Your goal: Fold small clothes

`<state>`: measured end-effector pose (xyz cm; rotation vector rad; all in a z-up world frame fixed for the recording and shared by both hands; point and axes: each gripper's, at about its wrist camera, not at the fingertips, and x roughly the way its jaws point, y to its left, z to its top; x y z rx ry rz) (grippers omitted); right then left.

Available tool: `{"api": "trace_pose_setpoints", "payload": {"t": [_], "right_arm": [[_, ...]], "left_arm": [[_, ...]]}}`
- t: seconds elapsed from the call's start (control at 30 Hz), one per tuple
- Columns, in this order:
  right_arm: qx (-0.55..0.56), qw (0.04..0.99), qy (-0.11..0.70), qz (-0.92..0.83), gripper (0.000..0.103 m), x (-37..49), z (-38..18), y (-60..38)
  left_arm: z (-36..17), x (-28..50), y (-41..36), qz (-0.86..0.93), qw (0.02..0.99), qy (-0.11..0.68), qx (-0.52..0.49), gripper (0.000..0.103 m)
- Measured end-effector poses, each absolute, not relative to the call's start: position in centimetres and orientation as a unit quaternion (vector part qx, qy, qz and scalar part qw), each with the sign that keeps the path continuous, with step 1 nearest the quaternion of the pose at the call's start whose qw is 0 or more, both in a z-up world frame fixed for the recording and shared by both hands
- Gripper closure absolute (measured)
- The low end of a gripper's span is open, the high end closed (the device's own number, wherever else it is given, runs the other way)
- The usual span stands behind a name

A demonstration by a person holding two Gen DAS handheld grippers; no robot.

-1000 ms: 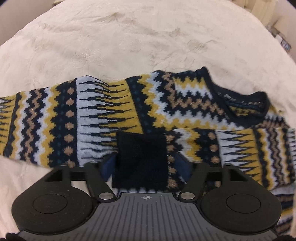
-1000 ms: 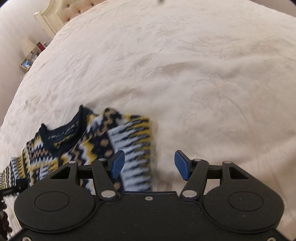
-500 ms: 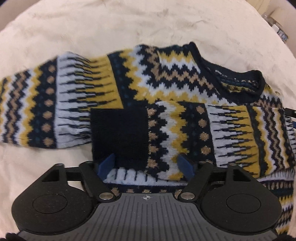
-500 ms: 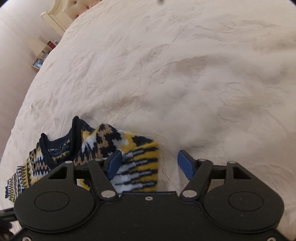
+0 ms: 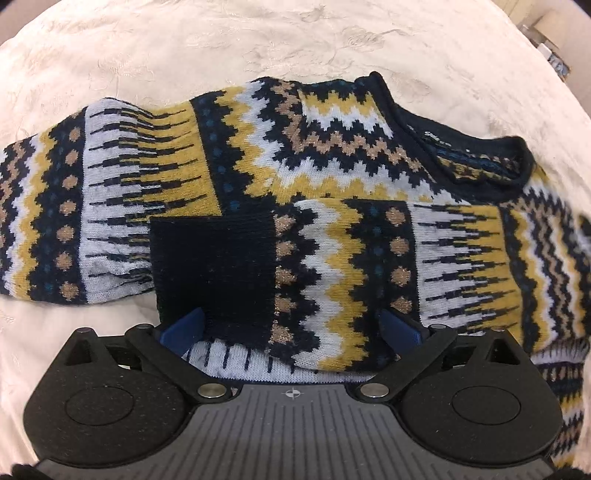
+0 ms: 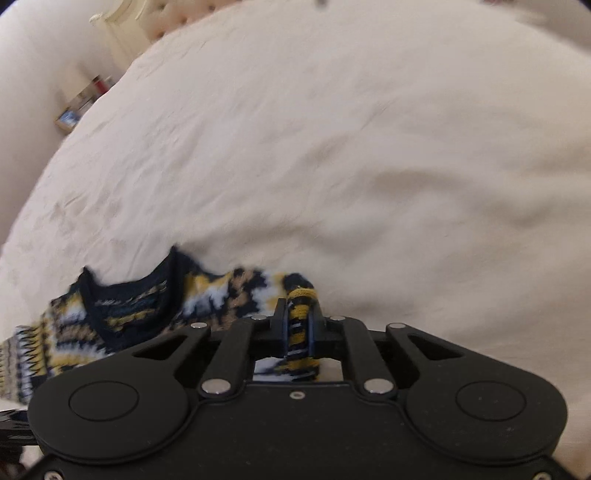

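Observation:
A knitted sweater (image 5: 332,166) in navy, yellow, white and tan zigzags lies flat on the cream bedspread (image 5: 221,44), neck hole at the upper right. One sleeve is folded across its body, ending in a dark navy cuff (image 5: 214,266). My left gripper (image 5: 291,325) hovers just over that sleeve, jaws opening wide; cuff and sleeve lie between the blue fingers (image 5: 183,326) without being pressed. In the right wrist view my right gripper (image 6: 298,310) is shut on a pinched fold at the edge of the sweater (image 6: 129,306), right of the neckline.
The cream bedspread (image 6: 332,147) stretches wide beyond the sweater. A tufted headboard (image 6: 155,22) and a bedside shelf with small items (image 6: 79,107) stand at the far left. Boxes (image 5: 550,51) sit off the bed's right edge.
My left gripper's jaws spread wider and it sank closer to the folded sleeve. My right gripper moved over the sweater's edge and closed on a fold of it.

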<state>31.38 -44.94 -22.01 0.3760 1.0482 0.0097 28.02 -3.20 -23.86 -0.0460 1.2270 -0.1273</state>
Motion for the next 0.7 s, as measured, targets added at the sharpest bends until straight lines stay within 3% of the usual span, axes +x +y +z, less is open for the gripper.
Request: {"api": "trace_pose_setpoints", "payload": {"t": [0.13,0.2,0.33,0.4,0.6,0.7], "right_arm": [[0.197,0.822,0.534,0.002,0.084,32.1,-24.9,-45.3],[0.185,0.832,0.523,-0.008,0.069,32.2,-24.2,-44.9],[0.124,0.87,0.476,0.013,0.063,32.1,-21.5,-42.3],[0.108,0.87,0.479,0.043,0.046,32.7,-21.4,-40.9],[0.058,0.848,0.524,0.045,0.045,36.0,-25.1,-38.4],[0.093,0.845,0.525,0.028,0.039,37.3,-25.7,-39.7]], "left_arm": [[-23.9,28.1,-3.3,-0.058,0.815,0.576,-0.021,0.001],[-23.8,28.0,-3.2,-0.059,0.815,0.576,-0.022,0.001],[-23.8,28.1,-3.1,-0.059,0.817,0.574,-0.02,0.001],[-23.8,28.1,-3.2,-0.058,0.817,0.574,-0.019,0.0],[-24.0,28.1,-3.2,-0.059,0.819,0.57,-0.013,0.0],[-24.1,27.9,-3.3,-0.06,0.822,0.567,-0.01,0.0]]}}
